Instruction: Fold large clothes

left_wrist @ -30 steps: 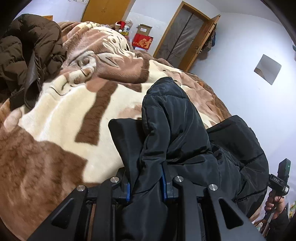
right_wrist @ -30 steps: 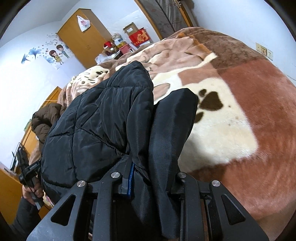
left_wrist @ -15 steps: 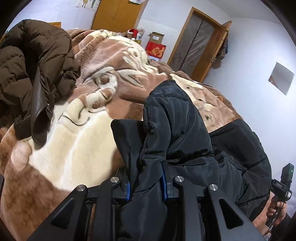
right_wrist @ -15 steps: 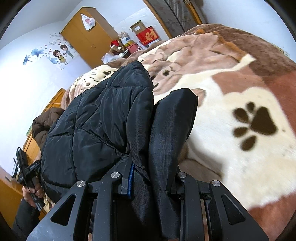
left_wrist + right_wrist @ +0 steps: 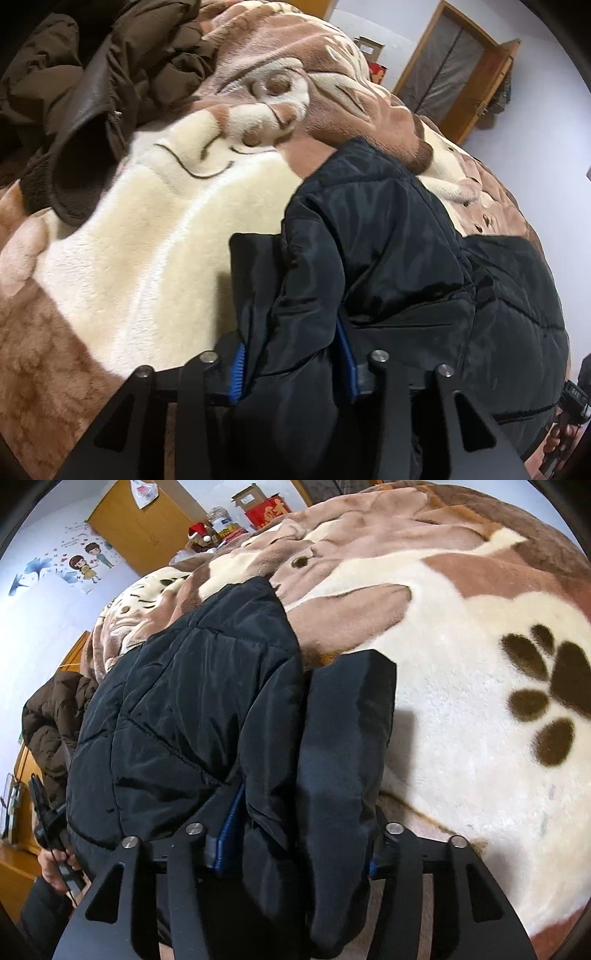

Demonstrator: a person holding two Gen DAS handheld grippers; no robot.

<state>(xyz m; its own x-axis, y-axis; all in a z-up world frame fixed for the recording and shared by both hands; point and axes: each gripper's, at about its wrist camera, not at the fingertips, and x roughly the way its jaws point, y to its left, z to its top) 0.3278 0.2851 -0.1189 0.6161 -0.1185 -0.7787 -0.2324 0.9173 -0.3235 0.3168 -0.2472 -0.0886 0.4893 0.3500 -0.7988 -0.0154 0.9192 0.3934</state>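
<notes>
The black padded jacket (image 5: 388, 251) lies bunched on the plush animal-print blanket (image 5: 155, 229), filling the lower middle of both wrist views.

In the left wrist view, the left gripper (image 5: 291, 365) has just been opening its jaws. A fold of the jacket sits between the blue pads (image 5: 238, 373). The fabric bulges to fill the gap, so whether the pads press on it cannot be told. The rest of the jacket spreads toward 3 o'clock.

In the right wrist view, the right gripper (image 5: 295, 845) has likewise just been widening. Jacket folds lie between its jaws (the left blue pad (image 5: 229, 834) shows clear of the fabric beside it), so its hold looks released.

A brown puffer coat (image 5: 92, 74) is heaped at 10 o'clock in the left view, well apart from the black jacket. A dark paw print (image 5: 543, 698) marks the blanket at 3 o'clock in the right view.
</notes>
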